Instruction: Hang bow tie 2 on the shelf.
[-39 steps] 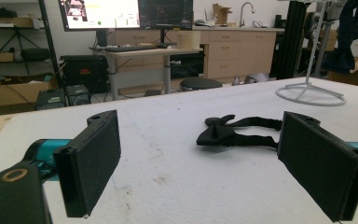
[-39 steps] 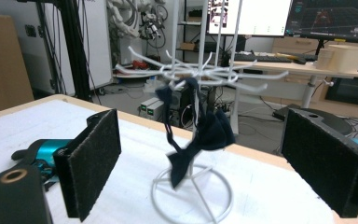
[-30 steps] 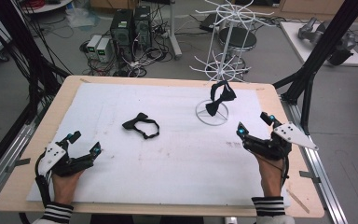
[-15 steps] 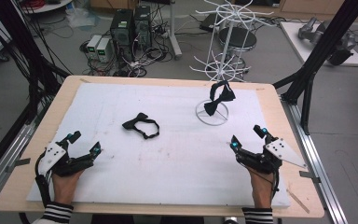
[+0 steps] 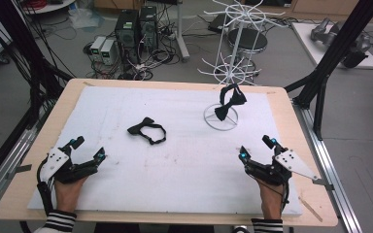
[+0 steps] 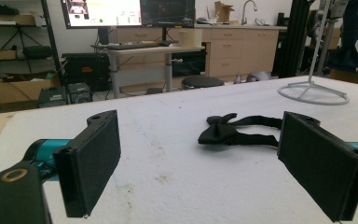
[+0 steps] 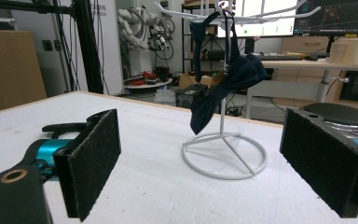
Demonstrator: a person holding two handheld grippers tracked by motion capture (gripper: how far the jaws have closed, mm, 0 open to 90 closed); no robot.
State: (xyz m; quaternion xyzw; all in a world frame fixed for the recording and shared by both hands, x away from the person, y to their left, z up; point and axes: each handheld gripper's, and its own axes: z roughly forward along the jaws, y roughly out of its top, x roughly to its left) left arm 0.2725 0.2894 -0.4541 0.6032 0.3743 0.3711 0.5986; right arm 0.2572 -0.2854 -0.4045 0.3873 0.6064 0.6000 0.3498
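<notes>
A black bow tie (image 5: 147, 130) (image 6: 235, 131) lies flat on the white foam mat (image 5: 175, 160), left of centre. A dark navy bow tie (image 5: 230, 102) (image 7: 223, 84) hangs from the white wire rack (image 5: 233, 73) (image 7: 223, 154), whose ring base stands on the mat at the right. My left gripper (image 5: 88, 149) (image 6: 214, 168) rests near the front left corner, open and empty, its jaws facing the black bow tie. At the front right, my right gripper (image 5: 257, 147) (image 7: 205, 163) is open and empty, looking towards the rack.
The mat covers a wooden table (image 5: 291, 121) with a narrow bare rim. Behind the table, computers and cables (image 5: 131, 34) sit on the floor. Black frame posts (image 5: 335, 53) stand at the right and left sides.
My right gripper has drawn back towards the front edge and a little to the left. The left gripper and both bow ties have stayed in place.
</notes>
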